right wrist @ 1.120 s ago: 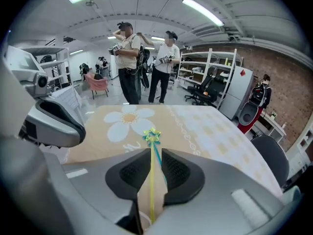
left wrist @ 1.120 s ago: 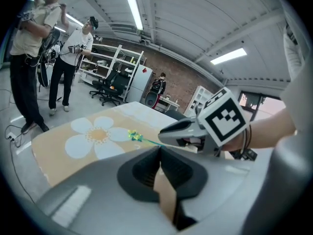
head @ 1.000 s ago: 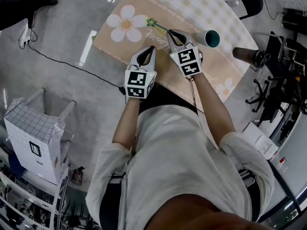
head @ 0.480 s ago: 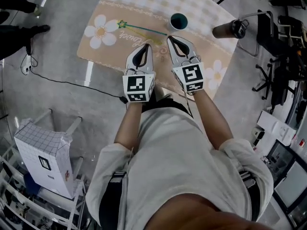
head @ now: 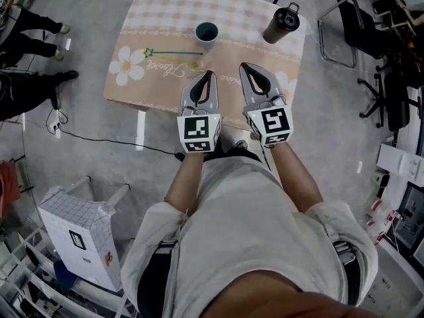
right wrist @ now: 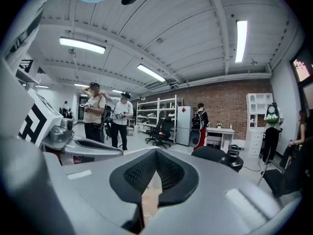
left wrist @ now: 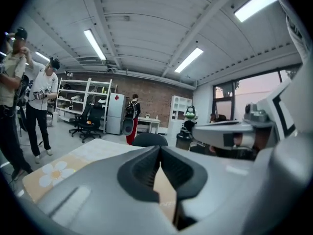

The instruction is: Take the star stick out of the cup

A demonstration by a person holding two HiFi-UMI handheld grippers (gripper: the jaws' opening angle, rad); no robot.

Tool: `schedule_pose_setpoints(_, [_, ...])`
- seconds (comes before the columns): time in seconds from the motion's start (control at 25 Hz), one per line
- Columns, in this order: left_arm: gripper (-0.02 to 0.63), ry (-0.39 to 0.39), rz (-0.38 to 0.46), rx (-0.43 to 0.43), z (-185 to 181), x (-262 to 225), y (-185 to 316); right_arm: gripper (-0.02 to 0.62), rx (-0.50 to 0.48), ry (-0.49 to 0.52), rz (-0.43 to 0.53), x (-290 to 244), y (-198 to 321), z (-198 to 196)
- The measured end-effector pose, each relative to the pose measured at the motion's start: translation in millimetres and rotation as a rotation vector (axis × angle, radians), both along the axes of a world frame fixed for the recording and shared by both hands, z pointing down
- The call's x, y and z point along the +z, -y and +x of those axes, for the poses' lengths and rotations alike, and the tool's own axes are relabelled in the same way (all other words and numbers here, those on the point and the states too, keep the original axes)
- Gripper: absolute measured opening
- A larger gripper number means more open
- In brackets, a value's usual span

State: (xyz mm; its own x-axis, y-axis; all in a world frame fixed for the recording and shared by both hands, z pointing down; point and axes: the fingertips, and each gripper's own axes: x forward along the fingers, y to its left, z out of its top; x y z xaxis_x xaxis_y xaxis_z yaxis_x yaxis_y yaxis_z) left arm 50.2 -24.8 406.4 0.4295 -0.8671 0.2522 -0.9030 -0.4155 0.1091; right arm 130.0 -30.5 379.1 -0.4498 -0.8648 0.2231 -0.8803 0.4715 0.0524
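Grey concrete floor surrounds a small table [head: 173, 4] at 12 o'clock from the person, covered with a checked and beige cloth printed with white flowers. At 10 o'clock, off the table's left edge, the dark legs of bystanders [head: 30, 28] stand on the floor. A white grid-patterned box [head: 74, 234] sits at 8 o'clock.

On the cloth, the star stick [head: 171, 53] lies flat, out of the cup. Its green star end points to 9 o'clock, close to a printed flower [head: 124, 65]. Its other end stops just below the cup. The cup [head: 207, 32] stands upright with a dark teal inside, at 12 o'clock from the left gripper.

The left gripper [head: 209, 73] [left wrist: 159, 148] hangs over the table's near edge with its jaws pressed together and nothing between them. The stick is at its 11 o'clock, apart from it. Beside it, the right gripper [head: 244, 66] [right wrist: 156, 153] is held level with the left one, its jaws likewise closed on nothing.

A dark bottle [head: 281, 24] with a loop handle stands upright at 1 o'clock from the right gripper, near the table's far right corner. Office chairs [head: 348, 22] crowd the floor at 2 o'clock.
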Motion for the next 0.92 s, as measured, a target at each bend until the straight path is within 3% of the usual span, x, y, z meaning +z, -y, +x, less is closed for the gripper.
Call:
schedule_pose_setpoints(0.28, [0.003,0.022,0.056,0.07,56,-30,-41,-0.002,0.04,0.027,0.057,-28,-46,46])
schedule_pose_setpoints(0.92, [0.003,0.031,0.131,0.089,137,-55,-102,-0.002,0.065,0.021,0.106,-43,-117,121])
